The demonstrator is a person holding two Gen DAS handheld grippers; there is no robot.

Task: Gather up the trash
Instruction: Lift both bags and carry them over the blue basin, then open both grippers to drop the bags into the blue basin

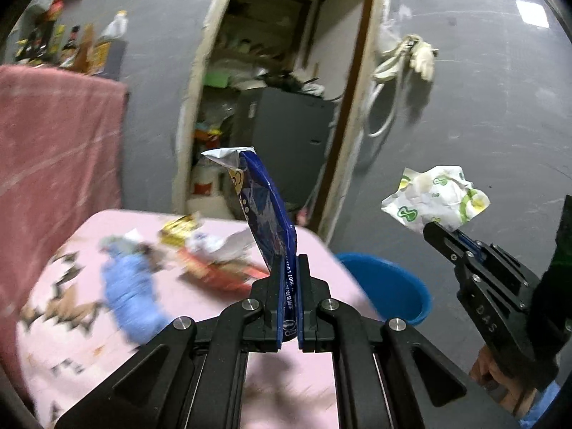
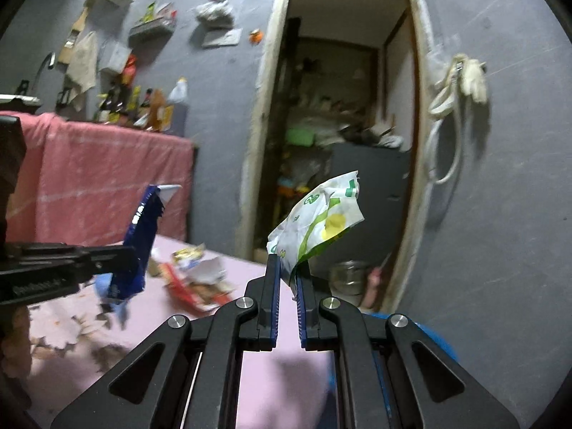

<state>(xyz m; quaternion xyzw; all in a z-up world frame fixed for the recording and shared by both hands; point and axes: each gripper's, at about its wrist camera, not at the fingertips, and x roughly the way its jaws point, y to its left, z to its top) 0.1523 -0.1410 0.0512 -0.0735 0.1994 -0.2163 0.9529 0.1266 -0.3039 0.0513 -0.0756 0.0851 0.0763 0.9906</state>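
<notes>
Pink-covered counter (image 1: 89, 339) below, strewn with leftover litter: one blue crumpled piece (image 1: 128, 293), one red-and-white wrapper (image 1: 218, 268), one yellow packet (image 1: 178, 228), roughly three or four pieces in all, blurred too much to count surely. One blue bin (image 1: 389, 286) just beyond the counter's edge, low on the right, apparently the place for the trash. Two grippers, each carrying one piece. Left gripper (image 1: 289, 264) with fingers closed on a blue wrapper (image 1: 266, 207), held upright above the counter, pinched low so most of it stands free. Right gripper (image 2: 287, 268) with fingers closed on a crumpled white-and-green wrapper (image 2: 321, 221), nipped only at its lower edge, raised near the bin. Likely trouble from here: thin hold on the white-and-green wrapper, so could slip out in a quick swing and land on the floor short of the bin; tall blue wrapper could flop or catch the bin's rim on release and fall outside; two grippers converging on one bin, near each other already, could knock together
</notes>
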